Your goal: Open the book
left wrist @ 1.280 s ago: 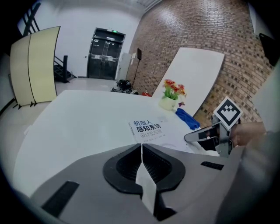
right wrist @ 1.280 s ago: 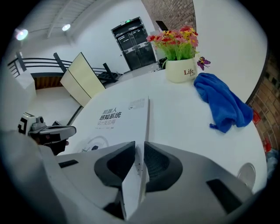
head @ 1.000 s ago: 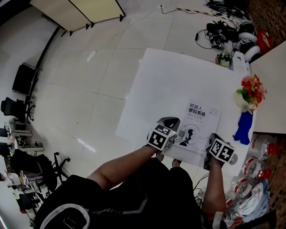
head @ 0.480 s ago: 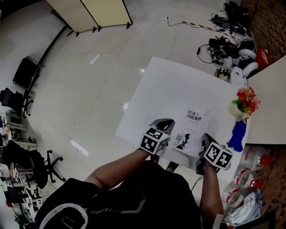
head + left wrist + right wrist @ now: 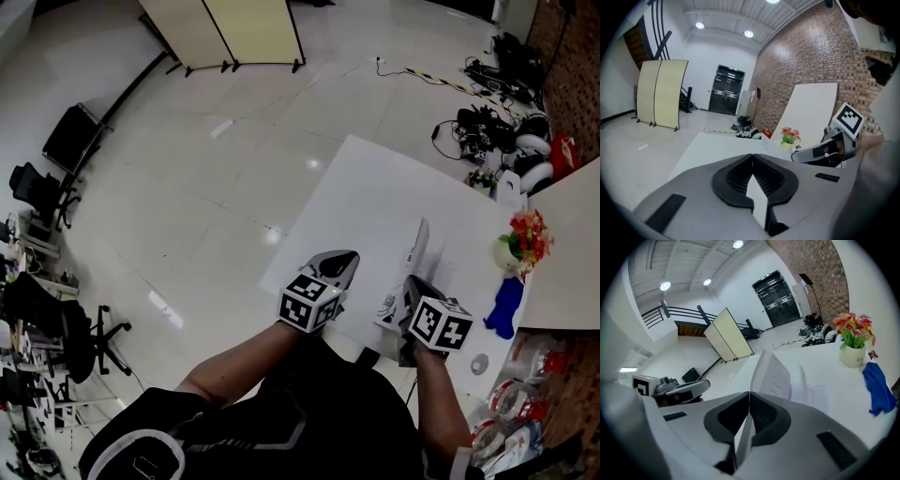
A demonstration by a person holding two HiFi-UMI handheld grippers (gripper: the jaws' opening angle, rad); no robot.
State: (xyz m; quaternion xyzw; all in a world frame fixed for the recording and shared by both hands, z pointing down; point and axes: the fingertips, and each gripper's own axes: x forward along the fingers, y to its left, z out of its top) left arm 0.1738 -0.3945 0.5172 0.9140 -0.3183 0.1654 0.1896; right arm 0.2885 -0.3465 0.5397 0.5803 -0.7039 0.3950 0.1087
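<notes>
The book [image 5: 439,270] lies on the white table [image 5: 375,187] with its front cover [image 5: 415,246] lifted almost upright. My right gripper [image 5: 405,298] pinches the cover's near edge, its jaws closing on it. In the right gripper view the sheet [image 5: 772,375] runs out from between the jaws of the right gripper [image 5: 749,394], with printed pages beyond it. My left gripper [image 5: 342,262] hovers left of the book, jaws shut, touching nothing. Only table shows past the left gripper [image 5: 750,157] in its own view, where the right gripper [image 5: 825,151] is off to the right.
A vase of flowers [image 5: 525,239] and a blue cloth [image 5: 503,307] sit at the table's right side. A second white table [image 5: 572,253] adjoins there. Cables and gear [image 5: 487,122] lie on the floor beyond, a folding screen [image 5: 234,28] stands farther back, and office chairs [image 5: 37,187] are at the left.
Both grippers have risen. The right one closed on the cover's near edge and pulled it up from flat to nearly upright. The left one lifted away from the book's corner.
</notes>
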